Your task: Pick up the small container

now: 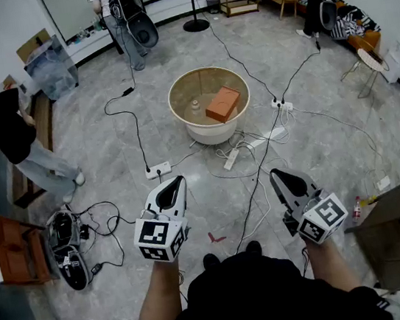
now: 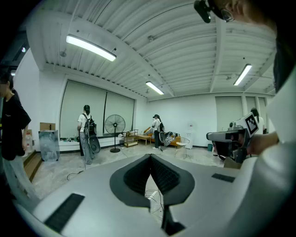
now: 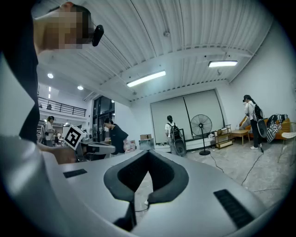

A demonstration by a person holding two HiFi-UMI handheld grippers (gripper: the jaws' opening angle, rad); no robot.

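Observation:
The small container (image 1: 195, 108), a clear little bottle, stands inside a round beige tub (image 1: 176, 84) on the floor, beside an orange block (image 1: 222, 104). My left gripper (image 1: 178, 181) is held low and well short of the tub, jaws shut with nothing between them. My right gripper (image 1: 276, 174) hangs level with it to the right, also shut and empty. In the left gripper view the left gripper (image 2: 150, 157) points up across the room, with the right gripper (image 2: 231, 136) at the side. The right gripper view shows the right gripper (image 3: 148, 152) closed and the left gripper (image 3: 88, 148) beside it.
Black cables and white power strips (image 1: 158, 170) lie on the grey floor between me and the tub. A black bag (image 1: 65, 246) sits at the left, a cardboard box (image 1: 389, 228) at the right. Three people stand around the room's edges, and a fan stand (image 1: 196, 22) is behind the tub.

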